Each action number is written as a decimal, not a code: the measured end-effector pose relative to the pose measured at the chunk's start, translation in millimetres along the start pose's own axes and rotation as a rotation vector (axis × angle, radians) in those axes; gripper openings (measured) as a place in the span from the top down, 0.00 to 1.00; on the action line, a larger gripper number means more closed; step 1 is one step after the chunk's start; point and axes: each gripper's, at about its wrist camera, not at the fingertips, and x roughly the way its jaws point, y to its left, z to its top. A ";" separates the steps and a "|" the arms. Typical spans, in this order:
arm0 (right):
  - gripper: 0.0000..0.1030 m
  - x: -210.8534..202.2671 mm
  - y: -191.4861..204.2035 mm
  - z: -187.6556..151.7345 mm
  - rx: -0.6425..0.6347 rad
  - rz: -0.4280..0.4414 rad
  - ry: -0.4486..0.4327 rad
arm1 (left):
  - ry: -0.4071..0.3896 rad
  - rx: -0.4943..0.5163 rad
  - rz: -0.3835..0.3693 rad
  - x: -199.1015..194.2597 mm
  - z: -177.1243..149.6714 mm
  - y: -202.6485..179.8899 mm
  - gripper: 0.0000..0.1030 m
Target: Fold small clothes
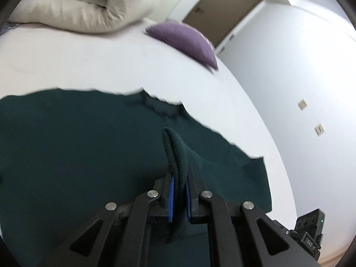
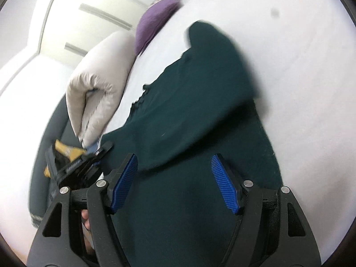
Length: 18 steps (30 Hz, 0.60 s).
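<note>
Left wrist view: left gripper [image 1: 179,178] is pinching the ribbed hem [image 1: 175,153] of the dark green sweater [image 1: 77,144] between closed fingers.
Right wrist view: right gripper [image 2: 174,180] is gaping wide, gripping nothing, sweater lying beneath its fingers.

1. A home bedroom: a white bed sheet [image 1: 89,66] covers a wide mattress.
2. A folded cream duvet [image 1: 89,6] and a purple cushion [image 1: 184,40] lie on it.
3. A brown door [image 1: 222,11], pale walls with wall sockets [image 1: 319,129] and white wardrobe doors [image 2: 89,22] surround it.
</note>
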 end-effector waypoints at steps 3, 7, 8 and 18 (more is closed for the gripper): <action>0.34 5.2 -7.0 13.3 0.083 0.014 -0.014 | -0.048 -0.039 -0.003 -8.3 6.9 16.5 0.91; 0.34 19.1 -13.7 32.8 0.138 0.020 -0.036 | -0.052 -0.040 0.011 -3.8 12.4 30.2 0.91; 0.34 20.5 -16.5 38.4 0.150 0.021 -0.051 | -0.055 -0.033 0.023 -0.5 14.2 30.8 0.91; 0.66 16.3 -59.6 67.4 0.252 0.044 -0.182 | -0.037 -0.069 0.087 28.8 8.6 64.1 0.91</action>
